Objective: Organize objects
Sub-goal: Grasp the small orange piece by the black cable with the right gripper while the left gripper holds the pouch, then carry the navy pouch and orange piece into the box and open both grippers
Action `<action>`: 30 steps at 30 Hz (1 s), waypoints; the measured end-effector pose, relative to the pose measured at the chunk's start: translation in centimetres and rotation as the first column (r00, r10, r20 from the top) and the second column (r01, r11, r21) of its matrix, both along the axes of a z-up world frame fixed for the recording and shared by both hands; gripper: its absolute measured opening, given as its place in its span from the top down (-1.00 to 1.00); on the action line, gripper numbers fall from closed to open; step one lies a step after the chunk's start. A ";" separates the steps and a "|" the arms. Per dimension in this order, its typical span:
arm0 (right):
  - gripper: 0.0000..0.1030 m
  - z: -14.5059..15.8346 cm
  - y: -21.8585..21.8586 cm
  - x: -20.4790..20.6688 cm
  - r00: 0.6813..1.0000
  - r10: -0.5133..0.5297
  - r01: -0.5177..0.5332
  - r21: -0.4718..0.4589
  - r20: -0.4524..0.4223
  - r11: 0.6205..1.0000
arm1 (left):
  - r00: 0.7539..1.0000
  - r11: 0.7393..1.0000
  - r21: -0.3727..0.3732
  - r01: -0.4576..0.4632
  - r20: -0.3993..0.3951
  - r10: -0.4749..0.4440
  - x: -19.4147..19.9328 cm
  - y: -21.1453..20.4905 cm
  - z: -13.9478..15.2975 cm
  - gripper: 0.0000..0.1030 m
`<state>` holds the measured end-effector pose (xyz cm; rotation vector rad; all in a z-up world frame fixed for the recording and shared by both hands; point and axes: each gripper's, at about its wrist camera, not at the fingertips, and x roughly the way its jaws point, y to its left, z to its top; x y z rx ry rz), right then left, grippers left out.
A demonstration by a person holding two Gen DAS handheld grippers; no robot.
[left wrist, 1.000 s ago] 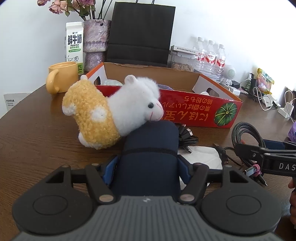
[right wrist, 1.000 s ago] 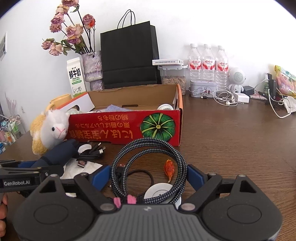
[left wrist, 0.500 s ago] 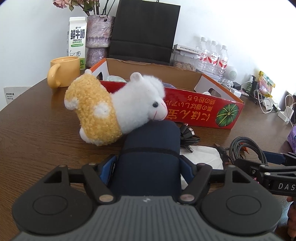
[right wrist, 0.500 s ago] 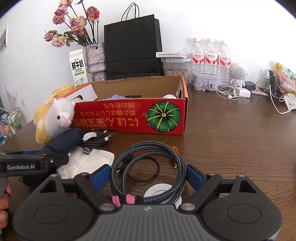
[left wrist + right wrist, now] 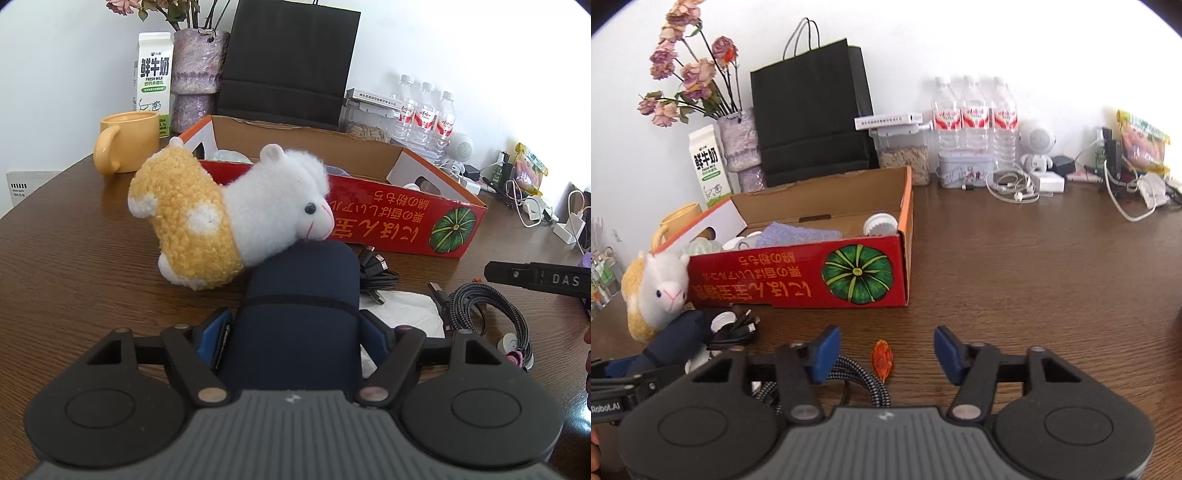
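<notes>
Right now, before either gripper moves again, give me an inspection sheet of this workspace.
Surface: brown wooden table, crowded.
Job's things: red cardboard box open, partly filled; alpaca plush and navy roll in front of it, touching.
Clutter: orange piece, white tissue, yellow mug.
Grippers: left gripper jaws have just been opening, navy roll between them, grip unclear; right gripper jaws have just been closing, open, gripping nothing.
Cables: braided cable coiled by the right gripper; black cable bundle by the box.
Surroundings: milk carton, black bag, water bottles along the white wall.
</notes>
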<state>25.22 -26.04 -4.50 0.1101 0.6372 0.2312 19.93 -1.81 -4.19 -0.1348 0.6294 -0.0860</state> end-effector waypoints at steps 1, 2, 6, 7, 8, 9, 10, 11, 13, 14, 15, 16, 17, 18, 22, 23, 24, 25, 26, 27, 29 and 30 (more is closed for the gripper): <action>0.19 -0.3 -0.2 0.7 1.000 0.002 -0.002 0.017 -0.031 1.000 | 1.000 1.000 0.000 0.000 0.000 0.000 0.0 0.0 0.0 -0.48; 0.20 -0.7 -0.3 1.3 0.998 0.004 -0.002 0.031 -0.057 1.000 | 1.000 1.000 0.000 -0.001 0.000 0.001 0.0 0.0 0.0 -0.48; 0.45 -1.2 0.4 2.3 0.995 0.009 -0.010 -0.014 -0.101 1.000 | 1.000 1.000 0.000 0.000 0.000 0.000 0.0 0.0 0.0 -0.49; 0.68 -1.2 0.7 2.4 0.994 0.016 -0.019 -0.027 -0.105 0.999 | 1.000 1.000 0.000 0.000 0.000 0.000 0.0 0.0 0.0 -0.49; 0.75 -1.2 1.0 2.3 0.994 0.025 -0.029 -0.036 -0.106 0.999 | 1.000 1.000 0.000 0.000 0.000 0.000 0.0 0.0 0.0 -0.49; 0.75 -1.3 1.2 2.2 0.994 0.032 -0.036 -0.044 -0.101 0.998 | 1.000 1.000 0.000 -0.001 0.000 0.001 0.0 0.0 0.0 -0.49; 0.75 -1.3 1.4 1.9 0.995 0.035 -0.040 -0.053 -0.091 0.998 | 1.000 1.000 0.000 -0.001 0.000 0.001 0.0 0.0 0.0 -0.49; 0.76 -1.4 1.5 1.7 0.996 0.033 -0.038 -0.057 -0.078 0.998 | 1.000 1.000 0.000 -0.001 0.000 0.001 0.0 0.0 0.0 -0.49; 0.76 -1.4 1.5 1.1 0.999 0.033 -0.034 -0.040 -0.043 0.999 | 1.000 1.000 0.000 -0.001 0.000 0.001 0.0 0.0 0.0 -0.49; 0.76 -1.4 1.4 0.8 0.999 0.033 -0.034 -0.027 -0.026 0.999 | 1.000 1.000 -0.001 0.001 0.001 -0.001 0.0 0.0 0.0 -0.48; 0.76 -1.2 1.3 0.4 1.000 0.030 -0.030 -0.020 -0.008 0.999 | 1.000 1.000 -0.002 0.004 0.002 -0.004 0.0 0.0 0.0 -0.42; 0.76 -1.0 1.2 0.1 1.000 0.025 -0.024 -0.018 0.013 1.000 | 1.000 1.000 -0.003 0.005 0.004 -0.005 0.0 0.0 0.0 -0.40; 0.76 -0.6 1.1 -0.3 0.999 0.022 -0.022 -0.015 0.035 1.000 | 1.000 1.000 -0.003 0.004 0.010 -0.004 -0.1 -0.1 0.0 -0.35; 0.76 -0.3 1.1 -0.5 0.998 0.024 -0.023 -0.010 0.052 1.000 | 1.000 1.000 -0.005 0.003 0.016 -0.003 -0.2 -0.1 0.0 -0.30; 0.76 0.3 1.1 -1.4 0.996 0.034 -0.035 0.003 0.085 0.999 | 0.999 1.000 0.003 0.003 0.042 -0.003 -0.8 -0.3 0.2 -0.25; 0.76 0.3 1.2 -1.6 0.995 0.036 -0.037 0.003 0.089 0.999 | 0.999 1.000 0.011 0.003 0.047 -0.004 -1.1 -0.5 0.4 -0.25; 0.76 0.4 1.2 -1.8 0.995 0.039 -0.040 0.004 0.093 0.999 | 0.999 1.000 0.020 0.004 0.053 -0.005 -1.3 -0.7 0.5 -0.24; 0.76 0.5 1.3 -2.0 0.994 0.042 -0.043 0.006 0.097 0.999 | 0.998 1.000 0.024 0.005 0.061 -0.007 -1.6 -0.8 0.6 -0.24; 0.76 0.6 1.3 -2.2 0.994 0.044 -0.045 0.008 0.102 0.999 | 0.998 1.000 0.025 0.009 0.069 -0.011 -1.9 -0.8 0.8 -0.24; 0.76 0.7 1.3 -2.4 0.993 0.047 -0.048 0.011 0.108 0.999 | 0.997 1.000 0.027 0.013 0.077 -0.015 -2.3 -0.9 1.0 -0.24; 0.76 0.9 1.4 -2.7 0.992 0.051 -0.053 0.012 0.118 0.999 | 0.995 0.999 0.033 0.023 0.096 -0.026 -2.9 -1.2 1.4 -0.24; 0.76 1.0 1.4 -2.8 0.991 0.052 -0.054 0.014 0.122 0.998 | 0.994 0.999 0.035 0.028 0.105 -0.031 -3.2 -1.4 1.7 -0.24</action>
